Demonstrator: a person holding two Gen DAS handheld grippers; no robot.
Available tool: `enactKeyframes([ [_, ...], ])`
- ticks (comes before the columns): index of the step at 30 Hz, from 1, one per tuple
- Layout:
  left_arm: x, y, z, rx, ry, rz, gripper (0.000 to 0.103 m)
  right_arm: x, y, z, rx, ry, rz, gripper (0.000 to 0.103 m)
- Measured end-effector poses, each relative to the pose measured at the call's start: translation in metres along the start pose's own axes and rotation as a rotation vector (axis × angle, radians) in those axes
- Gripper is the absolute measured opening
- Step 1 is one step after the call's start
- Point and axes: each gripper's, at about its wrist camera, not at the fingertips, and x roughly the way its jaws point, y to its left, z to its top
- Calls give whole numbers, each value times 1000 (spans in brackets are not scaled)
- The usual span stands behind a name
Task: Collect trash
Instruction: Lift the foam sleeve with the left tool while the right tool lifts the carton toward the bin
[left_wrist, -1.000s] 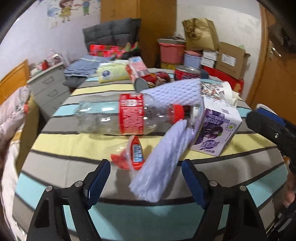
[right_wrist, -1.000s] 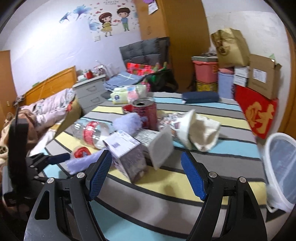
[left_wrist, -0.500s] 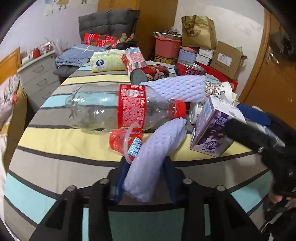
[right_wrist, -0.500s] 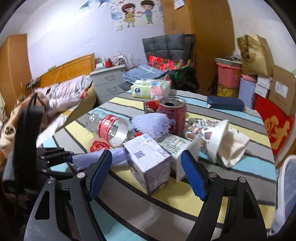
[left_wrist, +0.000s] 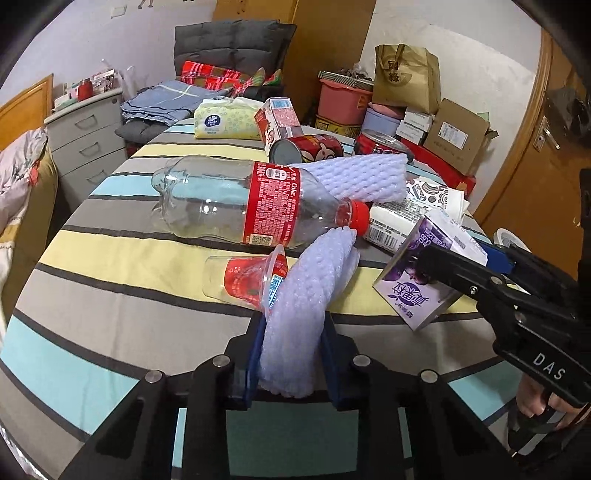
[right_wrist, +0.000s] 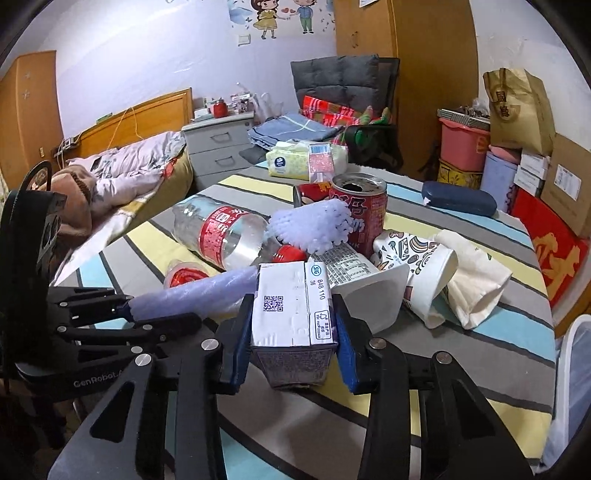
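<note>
Purple carton (right_wrist: 291, 314) base hidden; perhaps off table

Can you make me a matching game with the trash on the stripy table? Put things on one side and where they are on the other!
Things:
1. foam sleeve
2. purple carton
3. plastic bottle
4. red can

Places:
A. standing upright
B. squeezed in the right tool
C. lying on its side
D. squeezed in the left tool

Pairs: 1-D, 2-B, 3-C, 4-A
</note>
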Motion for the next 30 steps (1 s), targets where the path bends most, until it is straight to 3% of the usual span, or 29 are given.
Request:
enactKeyframes([
  [16, -26, -26, -3, 8, -42, -25, 28, -27, -12, -8, 93, -58, -19, 40],
  [25, -13, -43, -26, 0, 22, -48, 28, -42, -21, -24, 132, -52, -49, 40],
  [30, -15, -49, -33, -4, 20, -60, 28, -45, -25, -32, 144, -40, -70, 40],
])
